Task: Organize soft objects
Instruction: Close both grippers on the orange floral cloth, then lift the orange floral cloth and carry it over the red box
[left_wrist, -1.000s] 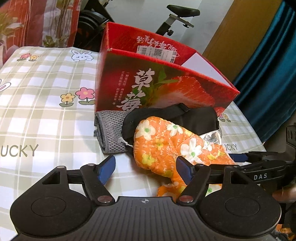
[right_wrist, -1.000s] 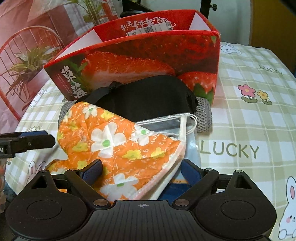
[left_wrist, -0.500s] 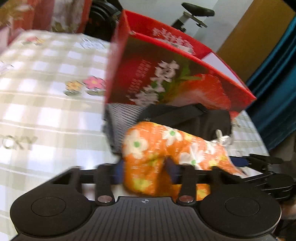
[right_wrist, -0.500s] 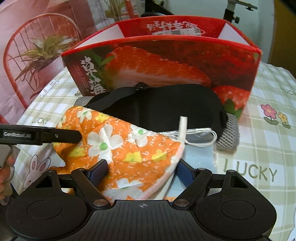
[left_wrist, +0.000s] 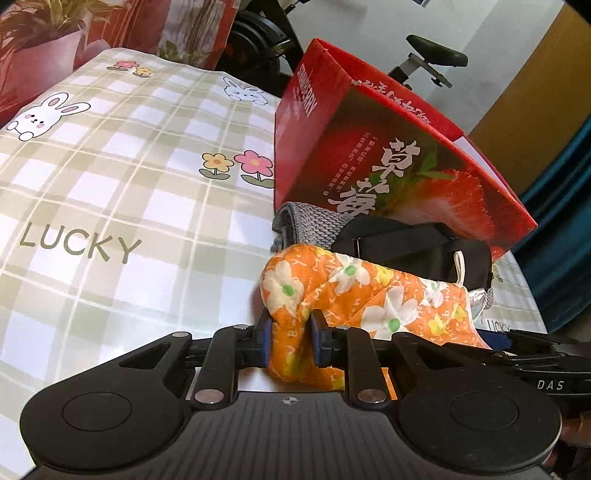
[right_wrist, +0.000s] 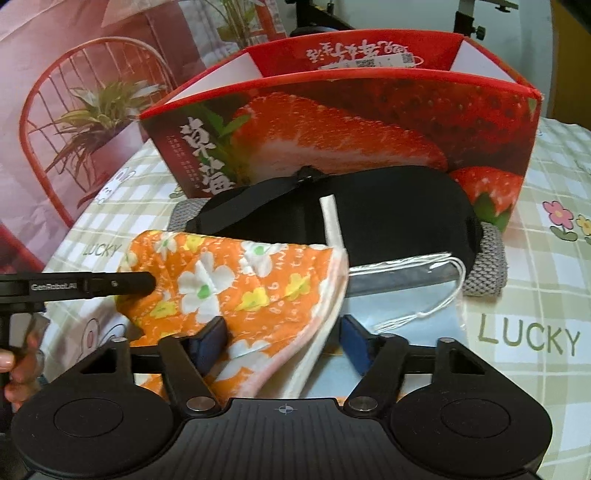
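An orange floral mitt (left_wrist: 369, 291) lies in front of the red strawberry box (left_wrist: 369, 147). My left gripper (left_wrist: 291, 328) has its jaws closing, and both blue pads pinch the mitt's bunched tip. In the right wrist view the mitt's cuff (right_wrist: 236, 280) lies between the closing jaws of my right gripper (right_wrist: 282, 332); its right pad stands clear of the fabric. Behind the mitt sit a black eye mask (right_wrist: 388, 214), a bagged face mask (right_wrist: 406, 273) and a grey knitted cloth (right_wrist: 487, 266). The box (right_wrist: 351, 122) is open at the top.
The checked "LUCKY" tablecloth (left_wrist: 110, 184) covers the table to the left of the pile. A person's hand (right_wrist: 18, 369) holds the left gripper at the left edge. An exercise bike (left_wrist: 432, 59) stands behind the table, and a teal curtain (left_wrist: 565, 221) hangs at the right.
My left gripper moved forward and down and closed on the mitt's tip, bunching it. My right gripper's jaws narrowed around the cuff. The mitt's cuff end has lifted.
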